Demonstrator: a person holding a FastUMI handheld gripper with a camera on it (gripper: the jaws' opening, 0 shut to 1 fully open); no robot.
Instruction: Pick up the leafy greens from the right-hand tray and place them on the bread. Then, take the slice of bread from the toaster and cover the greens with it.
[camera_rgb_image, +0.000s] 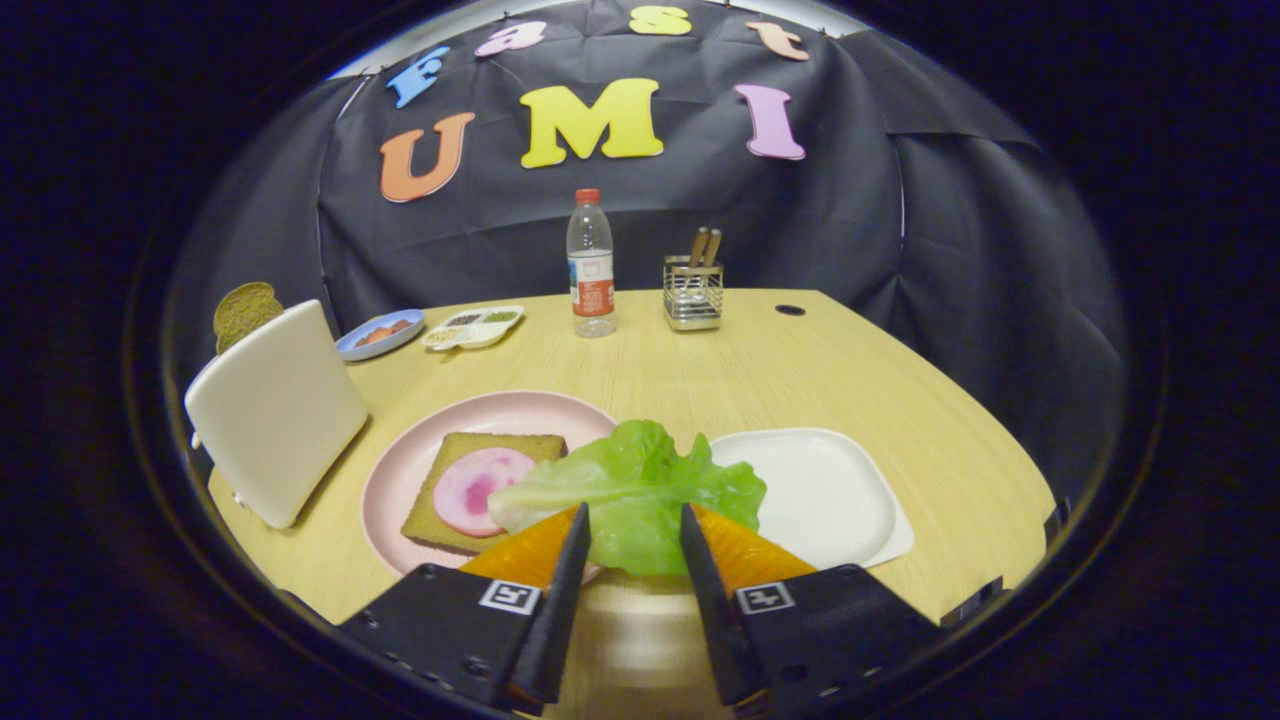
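My gripper (634, 522) is shut on a leaf of green lettuce (640, 480), which hangs between the fingers above the table, over the gap between the two plates. To the left lies a pink plate (400, 470) with a slice of brown bread (520, 446) topped by a round pink ham slice (480, 488). To the right lies the white tray (830, 495), bare. A white toaster (275, 410) stands at the far left with a brown bread slice (245, 310) sticking out of its top.
At the back of the wooden table (700, 360) stand a water bottle (591, 265), a wire holder with utensils (693, 290), a blue dish (380, 333) and a small divided white dish (475, 327). A round hole (789, 310) is in the tabletop.
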